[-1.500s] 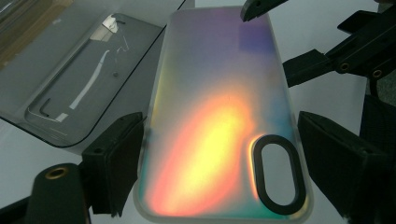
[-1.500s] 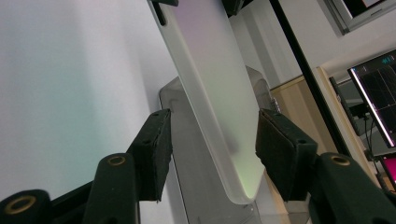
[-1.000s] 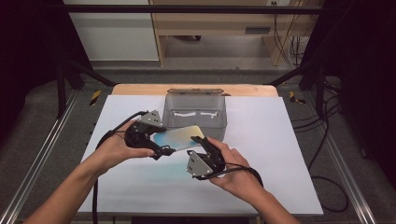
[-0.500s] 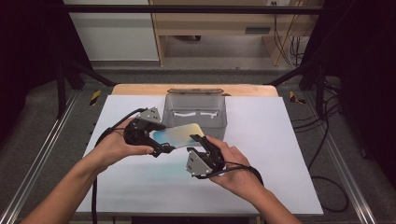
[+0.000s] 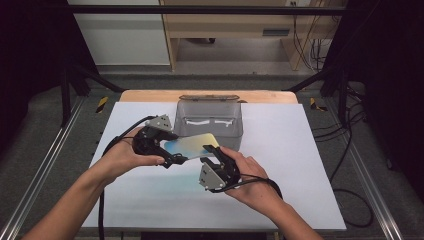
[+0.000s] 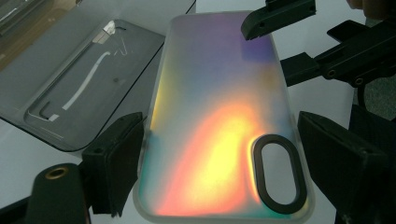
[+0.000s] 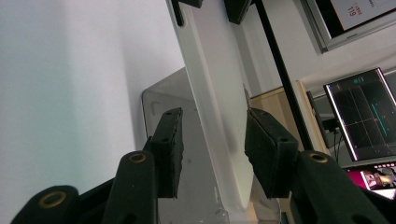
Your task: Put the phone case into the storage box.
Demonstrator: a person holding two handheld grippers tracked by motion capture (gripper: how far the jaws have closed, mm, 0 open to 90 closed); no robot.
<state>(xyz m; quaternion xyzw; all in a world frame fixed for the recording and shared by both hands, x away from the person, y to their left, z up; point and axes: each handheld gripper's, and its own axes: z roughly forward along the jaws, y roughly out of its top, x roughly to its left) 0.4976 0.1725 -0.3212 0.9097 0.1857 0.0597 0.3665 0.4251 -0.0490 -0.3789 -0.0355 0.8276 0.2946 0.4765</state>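
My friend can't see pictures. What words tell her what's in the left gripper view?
A shiny rainbow phone case sits clamped across its width in the left hand-held gripper. The right hand-held gripper reaches over the case's far end, and a clear plastic box lies behind on the white table.

I am seeing the phone case [image 6: 219,121] running off the bottom edge in the left gripper view. In the high view my right hand [image 5: 250,177] is covering its near end, and the clear tray [image 5: 210,120] behind is partly blocked.

One phone case [image 5: 191,145], one clear tray [image 5: 209,118], two grippers
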